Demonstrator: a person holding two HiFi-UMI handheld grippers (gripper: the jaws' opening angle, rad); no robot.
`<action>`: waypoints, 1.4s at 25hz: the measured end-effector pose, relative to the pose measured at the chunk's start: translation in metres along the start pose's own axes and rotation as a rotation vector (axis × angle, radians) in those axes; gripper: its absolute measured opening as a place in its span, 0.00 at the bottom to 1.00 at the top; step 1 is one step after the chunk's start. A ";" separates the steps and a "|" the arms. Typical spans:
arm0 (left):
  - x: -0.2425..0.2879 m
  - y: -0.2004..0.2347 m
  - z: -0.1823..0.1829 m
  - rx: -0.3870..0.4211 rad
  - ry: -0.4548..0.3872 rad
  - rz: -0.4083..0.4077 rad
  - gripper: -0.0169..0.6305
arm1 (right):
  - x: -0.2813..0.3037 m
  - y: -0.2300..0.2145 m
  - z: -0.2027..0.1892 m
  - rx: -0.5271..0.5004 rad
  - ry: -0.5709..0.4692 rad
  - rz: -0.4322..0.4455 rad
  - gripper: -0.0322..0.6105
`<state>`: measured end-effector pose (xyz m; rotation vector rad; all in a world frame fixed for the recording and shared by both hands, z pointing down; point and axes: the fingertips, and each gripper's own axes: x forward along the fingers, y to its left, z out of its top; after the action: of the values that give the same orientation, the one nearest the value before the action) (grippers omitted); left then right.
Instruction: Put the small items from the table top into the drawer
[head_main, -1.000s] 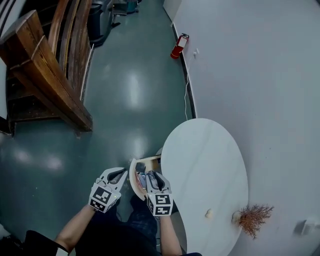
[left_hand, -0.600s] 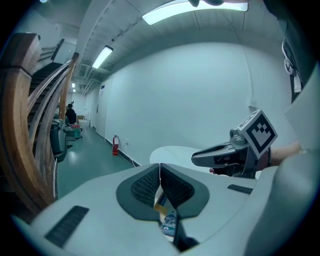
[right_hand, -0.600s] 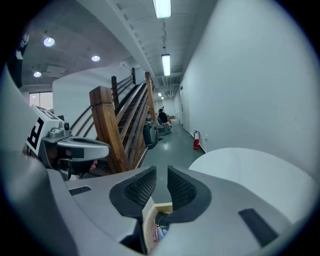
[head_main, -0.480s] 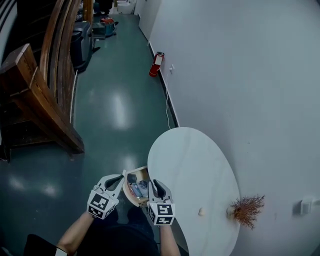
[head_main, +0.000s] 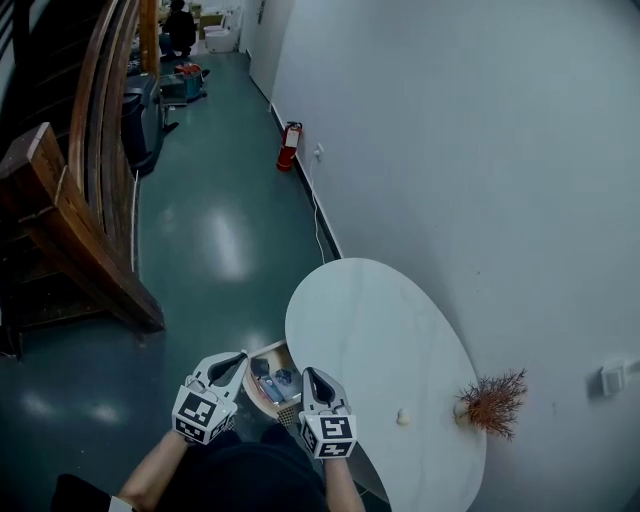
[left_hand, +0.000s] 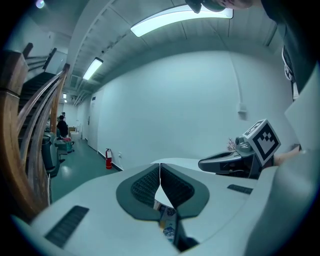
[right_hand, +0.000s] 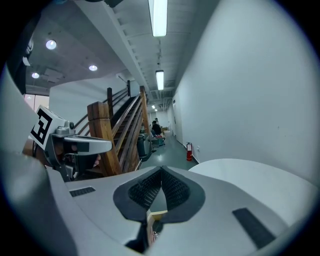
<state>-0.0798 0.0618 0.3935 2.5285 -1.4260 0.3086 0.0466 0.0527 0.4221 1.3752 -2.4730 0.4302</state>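
Right gripper (head_main: 309, 376): its jaws have just been closing and now meet with nothing between them. Your left gripper (head_main: 238, 358) likewise shows its jaws together and empty. You have raised both clear of the open wooden drawer (head_main: 253, 392) just beyond them, which already holds several small items. Farther out, on the white oval table top (head_main: 380, 320), a small pale rounded item (head_main: 403, 416) remains near a reddish-brown dried sprig (head_main: 492, 400). Treat the task as unfinished: part one gripper's jaws before reaching for that item.
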 end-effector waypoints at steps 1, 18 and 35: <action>0.000 -0.002 0.000 0.003 -0.001 -0.004 0.06 | -0.002 0.000 0.000 -0.001 -0.002 -0.002 0.10; 0.021 -0.030 0.004 0.061 -0.006 -0.097 0.06 | -0.019 -0.019 -0.011 0.030 -0.012 -0.063 0.10; 0.106 -0.167 -0.012 0.155 0.083 -0.467 0.06 | -0.129 -0.136 -0.067 0.192 0.008 -0.432 0.10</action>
<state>0.1167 0.0637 0.4210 2.8333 -0.7715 0.4435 0.2345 0.1099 0.4515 1.9172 -2.0842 0.5773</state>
